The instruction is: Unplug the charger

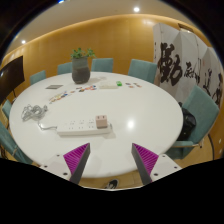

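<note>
Gripper view has the charger, a small boxy plug with a reddish-pink look, sitting up out of the white power strip near the front of the round white table, just ahead of the fingers and a bit to the left. Looks light and rigid to me, but probably snug in its socket, so I'd pinch its two flat sides and pull straight up, since the strip may lift with it. The gripper is wide open and holding nothing, pink pads showing. A cable trails off the strip's left end. Beyond that: a potted plant, scattered small items, teal chairs.
</note>
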Available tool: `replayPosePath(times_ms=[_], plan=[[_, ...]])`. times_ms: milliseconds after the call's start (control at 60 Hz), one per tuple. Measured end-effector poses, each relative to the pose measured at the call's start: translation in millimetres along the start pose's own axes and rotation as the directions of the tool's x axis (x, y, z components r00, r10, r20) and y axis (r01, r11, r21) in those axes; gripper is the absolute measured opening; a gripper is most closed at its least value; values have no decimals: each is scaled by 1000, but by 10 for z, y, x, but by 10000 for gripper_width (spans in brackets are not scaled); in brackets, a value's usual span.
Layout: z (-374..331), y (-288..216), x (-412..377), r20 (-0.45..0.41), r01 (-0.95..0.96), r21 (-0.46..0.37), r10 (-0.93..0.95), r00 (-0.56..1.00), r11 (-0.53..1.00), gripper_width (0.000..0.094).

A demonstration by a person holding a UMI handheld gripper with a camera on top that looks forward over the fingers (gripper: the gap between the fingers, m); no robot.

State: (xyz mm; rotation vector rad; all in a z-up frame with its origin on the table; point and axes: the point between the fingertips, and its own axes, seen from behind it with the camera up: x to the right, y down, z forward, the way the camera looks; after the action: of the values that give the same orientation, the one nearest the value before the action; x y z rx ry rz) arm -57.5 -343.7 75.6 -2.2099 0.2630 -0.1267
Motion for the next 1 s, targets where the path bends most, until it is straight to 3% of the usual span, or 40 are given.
replayPosePath(times_ms=[167, 317, 400, 467, 550, 700, 867, 1000], plan=[[798, -353, -379, 45, -8, 97, 4, 999, 995, 870], [1344, -520, -460, 42, 1, 123, -6, 999, 992, 769], [1549, -515, -463, 42, 7, 116, -12, 999, 993, 631], [1579, -600, -373, 9, 16, 154, -18, 1000, 988, 352], [1591, -585, -384, 14, 17, 154, -19, 1000, 988, 321], [1606, -608, -388, 37, 40, 130, -45, 998, 991, 179], [1558, -656, -374, 39, -11, 90, 8, 999, 996, 166], [659, -2274, -326, 17, -30, 458, 25, 1000, 888, 159]])
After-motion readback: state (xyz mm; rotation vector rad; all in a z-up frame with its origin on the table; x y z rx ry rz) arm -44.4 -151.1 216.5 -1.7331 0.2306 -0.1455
